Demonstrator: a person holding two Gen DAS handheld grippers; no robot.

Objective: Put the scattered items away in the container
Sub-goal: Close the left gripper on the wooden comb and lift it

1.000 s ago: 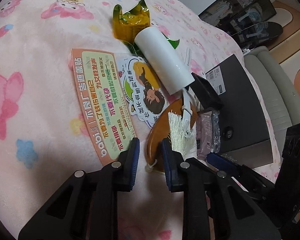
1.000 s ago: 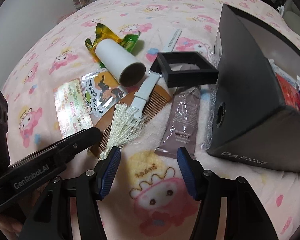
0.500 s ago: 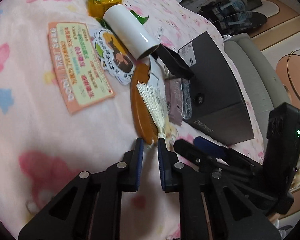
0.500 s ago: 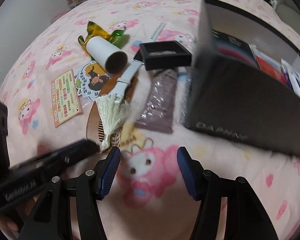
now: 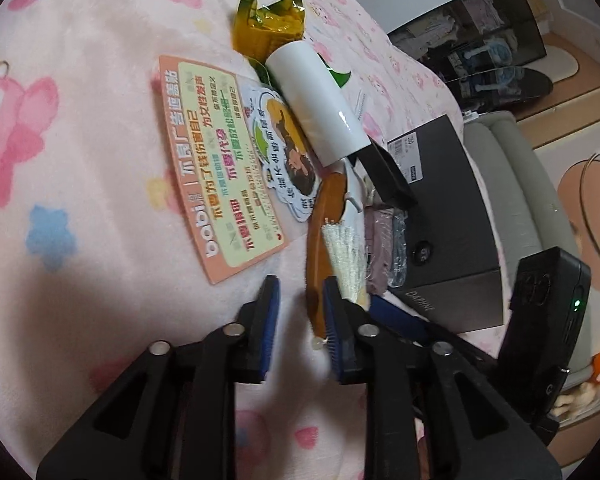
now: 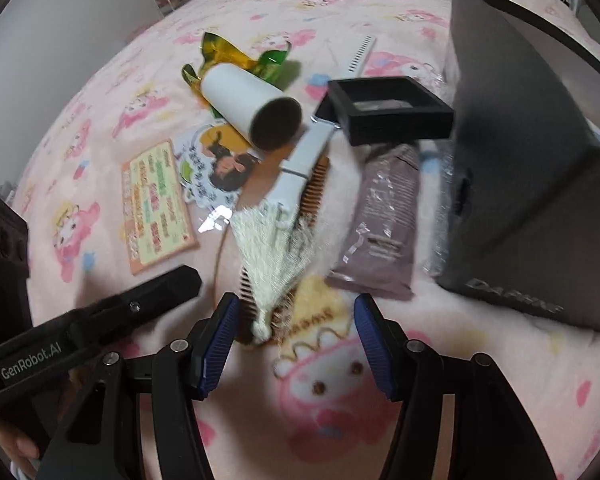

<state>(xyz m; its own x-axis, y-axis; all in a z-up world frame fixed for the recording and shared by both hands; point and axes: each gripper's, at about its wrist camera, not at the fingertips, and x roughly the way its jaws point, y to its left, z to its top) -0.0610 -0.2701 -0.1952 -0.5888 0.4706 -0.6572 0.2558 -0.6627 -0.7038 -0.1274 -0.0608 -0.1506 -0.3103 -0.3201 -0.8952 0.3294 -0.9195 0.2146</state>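
Note:
Scattered items lie on a pink blanket: a wooden comb [image 5: 320, 236] with a cream tassel [image 6: 274, 248], a white roll [image 6: 246, 108], an orange card [image 5: 216, 168], a cartoon sticker [image 6: 220, 168], a yellow-green wrapper [image 5: 270, 32], a brown sachet [image 6: 384, 224] and a small black tray [image 6: 388, 110]. The dark DAPHNE box [image 6: 520, 152] stands at the right. My left gripper [image 5: 298, 320] is open, its jaws straddling the comb's near end. My right gripper [image 6: 294, 344] is open wide just before the tassel's knot.
A white plastic comb [image 6: 360, 54] lies farther back on the blanket. Packets show inside the box at its far right edge. In the left wrist view a grey sofa [image 5: 512, 184] and dark floor items lie beyond the bed edge.
Both grippers have come back close to the comb's near end after pulling away. The left jaws have widened. Nothing has been picked up.

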